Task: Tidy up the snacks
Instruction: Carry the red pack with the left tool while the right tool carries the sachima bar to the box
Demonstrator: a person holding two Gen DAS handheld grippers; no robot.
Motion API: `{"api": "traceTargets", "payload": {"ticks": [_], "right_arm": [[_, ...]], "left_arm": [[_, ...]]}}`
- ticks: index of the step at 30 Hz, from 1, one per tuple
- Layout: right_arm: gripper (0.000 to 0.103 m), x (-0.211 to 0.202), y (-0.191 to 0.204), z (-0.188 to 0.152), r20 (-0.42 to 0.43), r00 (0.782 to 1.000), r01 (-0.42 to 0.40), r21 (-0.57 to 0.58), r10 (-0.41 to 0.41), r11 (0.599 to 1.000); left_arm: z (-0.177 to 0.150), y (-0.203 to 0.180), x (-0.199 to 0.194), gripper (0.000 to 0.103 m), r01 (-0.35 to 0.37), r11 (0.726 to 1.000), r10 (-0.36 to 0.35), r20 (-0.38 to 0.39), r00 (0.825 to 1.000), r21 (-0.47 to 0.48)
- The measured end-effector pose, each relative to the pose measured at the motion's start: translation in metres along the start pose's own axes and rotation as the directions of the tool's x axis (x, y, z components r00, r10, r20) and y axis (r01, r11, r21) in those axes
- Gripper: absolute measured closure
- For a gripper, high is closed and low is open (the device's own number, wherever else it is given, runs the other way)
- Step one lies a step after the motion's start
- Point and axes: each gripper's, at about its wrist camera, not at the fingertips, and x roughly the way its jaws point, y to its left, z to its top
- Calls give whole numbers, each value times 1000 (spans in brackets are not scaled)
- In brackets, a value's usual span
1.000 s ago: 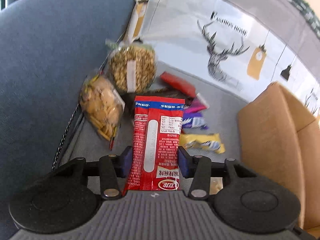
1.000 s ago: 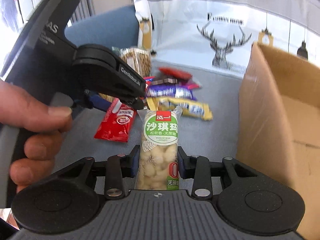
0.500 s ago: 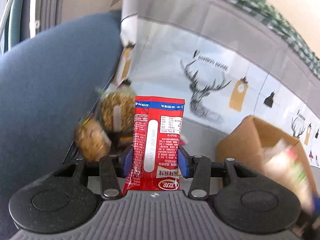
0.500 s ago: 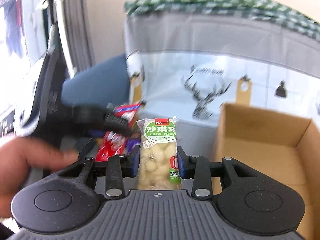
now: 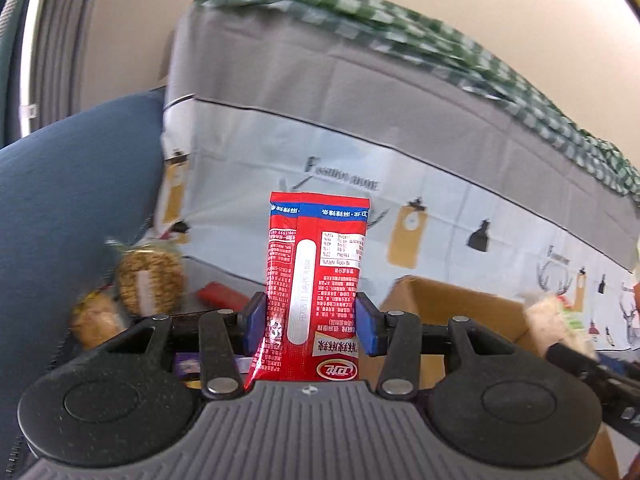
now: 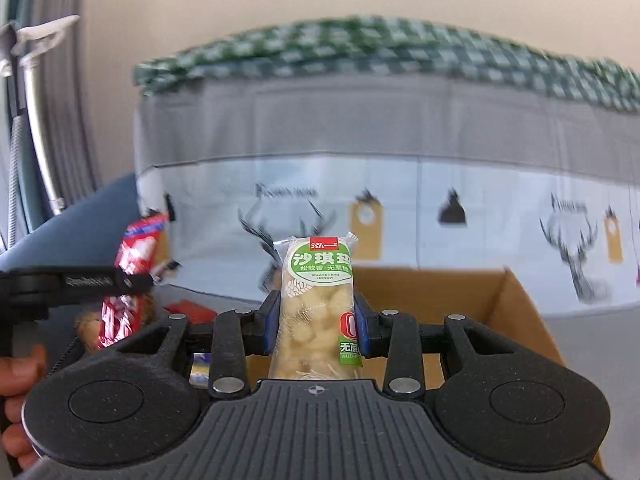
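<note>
My left gripper (image 5: pixel 310 322) is shut on a red snack packet (image 5: pixel 316 280) that stands upright between its blue pads, raised above the sofa seat. My right gripper (image 6: pixel 316 322) is shut on a clear packet with a green label (image 6: pixel 318 304), also upright. The open cardboard box (image 6: pixel 516 296) lies just behind and right of that packet; in the left wrist view the cardboard box (image 5: pixel 460 304) sits right of the red packet. The right wrist view also catches the left gripper (image 6: pixel 132 280) with the red packet (image 6: pixel 136 256) at its left edge.
Round bags of biscuits (image 5: pixel 150 280) and a paler bag (image 5: pixel 96 318) lie at the left, with a red bar (image 5: pixel 220 296) and other wrappers on the seat. A blue cushion (image 5: pixel 68 216) fills the left. A deer-print cover (image 6: pixel 400 208) rises behind. A hand (image 6: pixel 16 368) holds the left gripper.
Both grippers have risen and tilted up with their packets still held. The snack pile has dropped low in view and the box now lies closer behind the right packet.
</note>
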Motion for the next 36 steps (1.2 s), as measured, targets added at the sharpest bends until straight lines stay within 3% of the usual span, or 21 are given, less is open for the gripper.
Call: {"api": "traceTargets", "payload": {"ticks": [7,19,28,36], "right_arm": [[65,1,-30,-11,5,997,71,1,-71,998],[65,-3,-81,-18,9,982,189,65,-190,980],[65,-5,-93,-19,18,974,225,88,-228,970],[65,-4,-93,-20,16,972,234,90,-236,968]], "left_arm": [[-6,-49,6,52,93,995,-93,16,996,24],[-39,-128,1,52,261,955,-267,21,964,140],[-51,-144,4,52,313,935,-315,-12,949,169],[-51,-142,6,52,319,934,-320,-20,947,163]]}}
